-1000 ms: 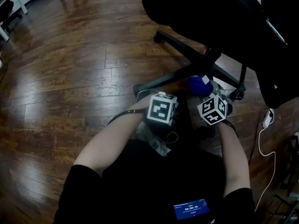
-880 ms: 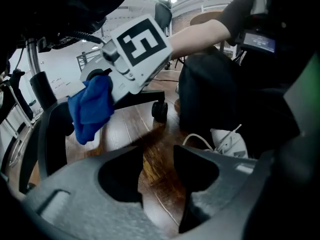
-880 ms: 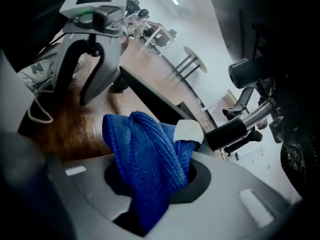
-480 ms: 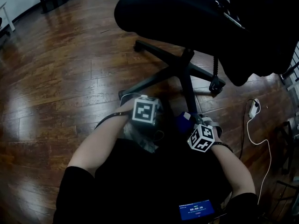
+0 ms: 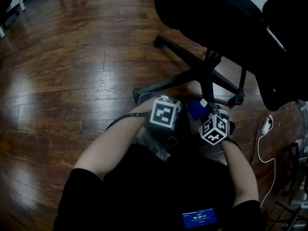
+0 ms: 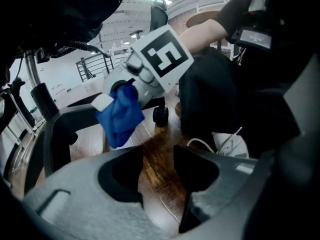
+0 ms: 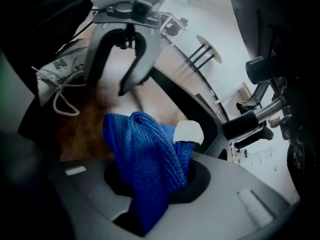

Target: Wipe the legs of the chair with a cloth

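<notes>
A black office chair (image 5: 226, 18) stands on a star base, with one leg (image 5: 166, 84) reaching left and another (image 5: 206, 88) reaching toward me. My right gripper (image 5: 204, 113) is shut on a bunched blue cloth (image 5: 196, 109) with a white label, low beside that near leg. In the right gripper view the cloth (image 7: 145, 149) fills the jaws of the right gripper (image 7: 152, 184), and the dark leg (image 7: 185, 101) lies just behind it. My left gripper (image 5: 166, 113) hovers close on the left. Its jaws stand apart with only floor between them (image 6: 159, 156).
A caster (image 6: 161, 115) sits on the wood floor beyond the cloth (image 6: 120, 116). A white sneaker (image 6: 227, 144) lies by my legs. A white power strip and cable (image 5: 266, 125) trail at the right. The seat overhangs the base.
The right gripper has slid with the cloth from near the base's hub toward me along the near leg and lower. The left gripper has stayed about where it was.
</notes>
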Motion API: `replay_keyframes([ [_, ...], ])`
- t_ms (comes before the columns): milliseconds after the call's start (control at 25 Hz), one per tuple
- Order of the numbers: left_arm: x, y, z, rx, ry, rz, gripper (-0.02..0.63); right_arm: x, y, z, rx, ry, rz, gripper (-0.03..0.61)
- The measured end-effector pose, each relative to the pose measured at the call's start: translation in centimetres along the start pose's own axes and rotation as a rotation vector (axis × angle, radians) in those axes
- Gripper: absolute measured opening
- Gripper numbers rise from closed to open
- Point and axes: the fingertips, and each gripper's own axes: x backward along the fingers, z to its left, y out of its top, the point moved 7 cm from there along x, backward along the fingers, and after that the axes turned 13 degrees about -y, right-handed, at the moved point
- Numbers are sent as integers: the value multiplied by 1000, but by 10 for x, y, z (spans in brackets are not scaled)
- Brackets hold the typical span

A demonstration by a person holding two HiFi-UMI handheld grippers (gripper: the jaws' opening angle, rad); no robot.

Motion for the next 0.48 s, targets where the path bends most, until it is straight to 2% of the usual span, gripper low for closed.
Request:
replay_keyframes([
  [160, -1, -1, 1, 9, -17, -31, 187, -36, 20, -40, 16, -125, 1, 100],
  [240, -3, -3, -1, 17, -33, -38, 187, -42, 27, -46, 32, -150, -1, 101],
  [360, -5, -9, -3, 29, -48, -22, 187, -35, 26, -34, 80, -129, -17, 95],
  [480, -4, -16, -4, 44, -38, 19, 187, -18, 15, -7, 175, -79, -5, 92],
])
